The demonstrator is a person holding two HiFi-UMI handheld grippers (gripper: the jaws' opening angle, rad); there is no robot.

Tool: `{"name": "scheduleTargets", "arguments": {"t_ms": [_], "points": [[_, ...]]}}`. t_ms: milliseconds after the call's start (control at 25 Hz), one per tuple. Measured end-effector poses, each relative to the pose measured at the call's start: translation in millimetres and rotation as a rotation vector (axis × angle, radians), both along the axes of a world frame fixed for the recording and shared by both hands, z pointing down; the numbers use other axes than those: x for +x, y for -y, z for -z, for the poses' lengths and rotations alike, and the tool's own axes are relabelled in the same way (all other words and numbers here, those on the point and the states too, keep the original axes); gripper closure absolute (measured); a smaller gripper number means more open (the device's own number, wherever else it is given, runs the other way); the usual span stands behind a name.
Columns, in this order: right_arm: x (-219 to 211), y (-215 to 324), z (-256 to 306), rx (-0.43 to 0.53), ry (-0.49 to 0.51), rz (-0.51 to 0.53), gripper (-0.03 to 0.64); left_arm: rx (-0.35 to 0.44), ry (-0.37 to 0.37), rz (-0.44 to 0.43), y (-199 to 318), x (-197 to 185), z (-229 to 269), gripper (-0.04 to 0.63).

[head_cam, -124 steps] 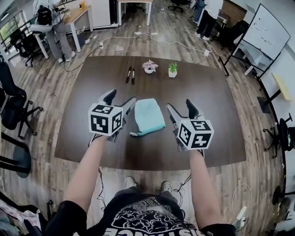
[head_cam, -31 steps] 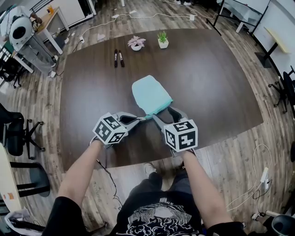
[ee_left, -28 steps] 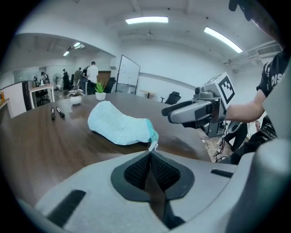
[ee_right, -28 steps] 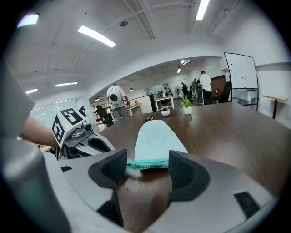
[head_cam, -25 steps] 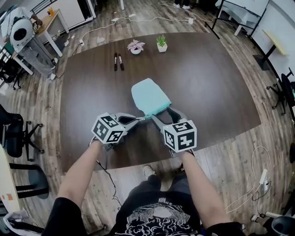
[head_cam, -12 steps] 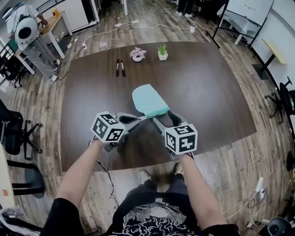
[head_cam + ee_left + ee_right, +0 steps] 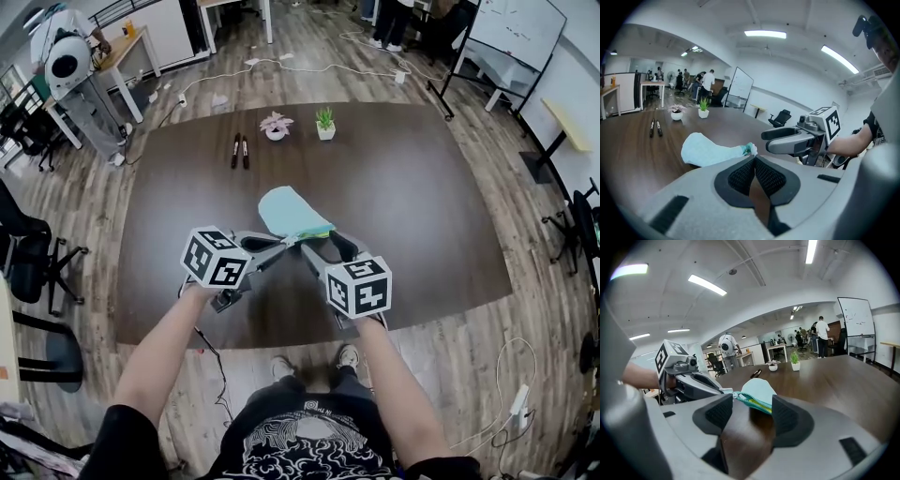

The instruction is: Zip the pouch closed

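A light teal pouch (image 7: 289, 212) with a yellow-lined zipper edge sits over the middle of the dark table (image 7: 412, 187), its near end raised. My left gripper (image 7: 284, 243) is shut on the pouch's near left corner, which shows as a small teal tip (image 7: 750, 149) at the closed jaws. My right gripper (image 7: 328, 246) is open, and its jaws have just been closing. The zipper edge (image 7: 757, 401) lies between the right fingertips, and neither pad presses on it. The left gripper (image 7: 693, 380) holds the corner at the left of the right gripper view.
Two black markers (image 7: 239, 150) lie at the far side of the table. Beside them stand a pink potted plant (image 7: 276, 125) and a green one (image 7: 324, 122). Office chairs, desks and cables surround the table, and people stand far off.
Five seconds ago both grippers stood open beside the flat pouch. Over the last second both hands rose, lifting the pouch's near end. The right jaws narrowed slightly.
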State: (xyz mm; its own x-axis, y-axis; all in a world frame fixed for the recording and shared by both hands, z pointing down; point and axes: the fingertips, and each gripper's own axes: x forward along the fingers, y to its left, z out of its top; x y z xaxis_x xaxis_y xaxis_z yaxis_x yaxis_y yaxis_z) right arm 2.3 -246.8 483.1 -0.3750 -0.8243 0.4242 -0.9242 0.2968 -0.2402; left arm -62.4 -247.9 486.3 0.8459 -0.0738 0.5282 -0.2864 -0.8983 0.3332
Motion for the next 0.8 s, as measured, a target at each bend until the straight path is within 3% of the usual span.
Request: {"name": "scheduleTargets", "arguments": {"t_ms": [480,800], "points": [[2.5,2.0,6.6,0.026,-0.023,0.146,0.399,-0.048,-0.041,0.093,-3.8,24.3,10.2,0.583],[-3.8,4.2,7.6,0.077,-0.172,0.28,0.4,-0.064,-0.029,0.107,-4.4,28.6,8.9,0.583]]}}
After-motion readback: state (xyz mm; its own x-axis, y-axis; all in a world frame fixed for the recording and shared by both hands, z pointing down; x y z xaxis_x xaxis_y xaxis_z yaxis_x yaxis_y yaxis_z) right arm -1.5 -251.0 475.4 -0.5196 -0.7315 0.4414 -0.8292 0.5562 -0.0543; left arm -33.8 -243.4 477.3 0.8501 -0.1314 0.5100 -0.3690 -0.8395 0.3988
